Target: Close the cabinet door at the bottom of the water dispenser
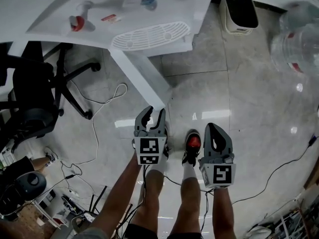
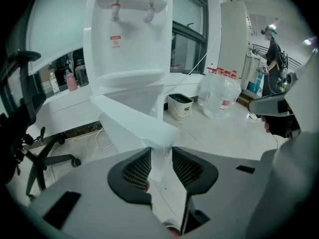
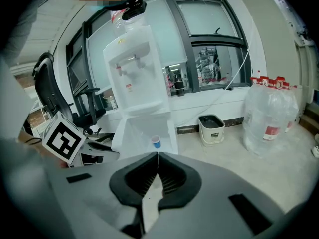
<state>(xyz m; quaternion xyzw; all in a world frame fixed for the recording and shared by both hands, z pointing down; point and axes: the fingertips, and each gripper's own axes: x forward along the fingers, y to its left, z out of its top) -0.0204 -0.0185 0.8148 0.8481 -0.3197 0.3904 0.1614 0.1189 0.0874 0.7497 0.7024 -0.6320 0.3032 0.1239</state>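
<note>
The white water dispenser (image 1: 114, 9) stands at the top of the head view, and its bottom cabinet door (image 1: 139, 76) swings out toward me. My left gripper (image 1: 155, 114) is at the door's free edge. In the left gripper view the door's edge (image 2: 134, 121) lies between the half-open jaws of my left gripper (image 2: 162, 158); I cannot tell whether the pads touch it. My right gripper (image 1: 215, 128) hangs to the right, away from the door, shut and empty. The right gripper view looks past its closed tips (image 3: 157, 156) into the open cabinet (image 3: 144, 131), where a small blue cup (image 3: 156, 142) stands.
An office chair (image 1: 35, 93) and loose cables (image 1: 99, 118) lie to the left of the door. A small bin (image 1: 239, 11) and large water bottles (image 1: 296, 44) stand to the right of the dispenser. A person (image 2: 273, 59) stands far back. My legs are below the grippers.
</note>
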